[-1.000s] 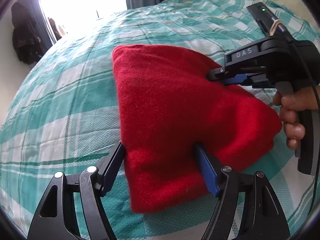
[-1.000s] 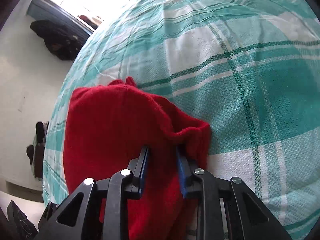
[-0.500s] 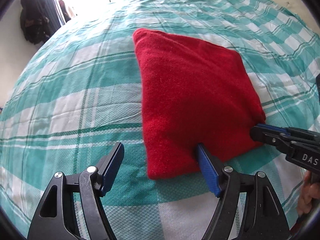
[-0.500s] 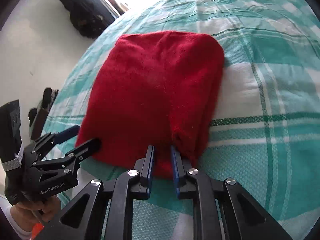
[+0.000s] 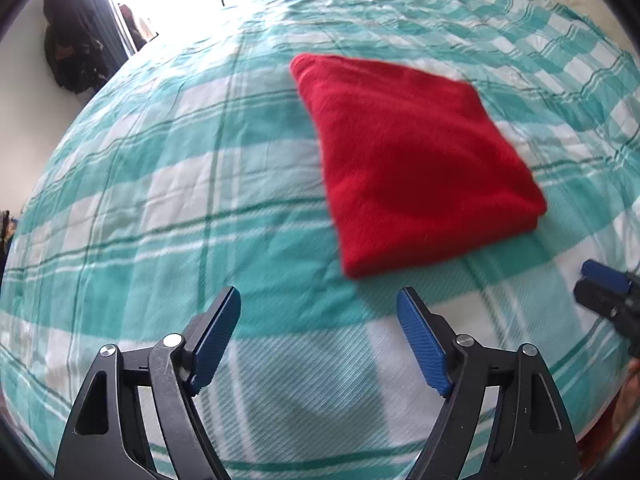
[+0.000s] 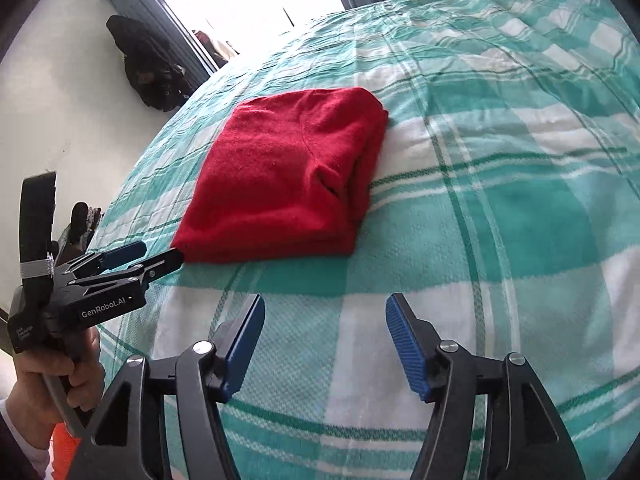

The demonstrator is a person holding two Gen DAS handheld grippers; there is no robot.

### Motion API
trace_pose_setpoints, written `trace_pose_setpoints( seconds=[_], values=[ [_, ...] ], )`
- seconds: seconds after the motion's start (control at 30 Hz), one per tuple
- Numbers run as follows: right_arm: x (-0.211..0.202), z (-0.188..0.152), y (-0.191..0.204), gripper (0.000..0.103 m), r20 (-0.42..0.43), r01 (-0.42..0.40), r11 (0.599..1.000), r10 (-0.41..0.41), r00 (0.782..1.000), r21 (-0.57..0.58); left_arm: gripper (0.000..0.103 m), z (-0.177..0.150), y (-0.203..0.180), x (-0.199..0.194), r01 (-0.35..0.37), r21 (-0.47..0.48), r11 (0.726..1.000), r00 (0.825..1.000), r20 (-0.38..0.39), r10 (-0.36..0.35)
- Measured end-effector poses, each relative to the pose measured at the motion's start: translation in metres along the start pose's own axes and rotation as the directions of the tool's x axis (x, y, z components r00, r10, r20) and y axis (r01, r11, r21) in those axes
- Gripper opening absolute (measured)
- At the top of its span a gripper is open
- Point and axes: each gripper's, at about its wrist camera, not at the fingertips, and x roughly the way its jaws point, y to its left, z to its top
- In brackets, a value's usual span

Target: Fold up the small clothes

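the red garment [image 5: 416,160] lies folded into a compact, roughly square packet on the bed cover [image 5: 160,184], which has a teal and white check pattern. in the right wrist view the same garment [image 6: 288,176] shows its stacked layers along the right edge, with a small wrinkle near the front corner.

the left gripper [image 5: 320,332] has its blue fingers spread wide with nothing between them, and it is just in front of the near edge of the packet, not touching it. from the right wrist view this left gripper [image 6: 154,254] has one black fingertip very near the front left corner of the garment; i cannot tell if it touches.

the right gripper [image 6: 324,340] is also spread wide and holds nothing, a little apart from the garment's front edge.
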Motion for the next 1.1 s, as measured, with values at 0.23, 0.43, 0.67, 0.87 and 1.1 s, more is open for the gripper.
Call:
trace_pose_setpoints(
  seconds=[0.23,0.43,0.67,0.87,1.1],
  values=[
    [-0.009,0.012,-0.028,0.07,0.031,-0.063,0.996,0.061,0.998,0.061,0.084,-0.006,0.058,-0.011,0.135,-0.163,0.977,0.99,0.05,-0.129],
    [0.025,0.093,-0.042,0.076,0.082,-0.206,0.966,0.196,0.977,0.157,0.091,0.077,0.053,0.023,0.261,-0.222,0.94,0.965,0.085,-0.248],
    [0.112,0.108,-0.049,0.075,-0.07,-0.191,0.938,0.22,0.973,0.29,0.092,0.105,0.023,0.088,0.284,-0.268,0.921,0.952,-0.037,-0.304],
    [0.116,0.121,-0.025,0.022,-0.103,-0.207,0.951,0.235,0.966,0.229,0.025,0.12,0.011,0.061,0.335,-0.209,0.919,0.938,-0.022,-0.347],
    [0.042,0.174,0.051,0.021,0.055,-0.26,0.964,0.263,0.963,-0.05,0.024,0.156,0.047,-0.025,0.361,-0.186,0.914,0.927,0.179,-0.329]
  ],
)
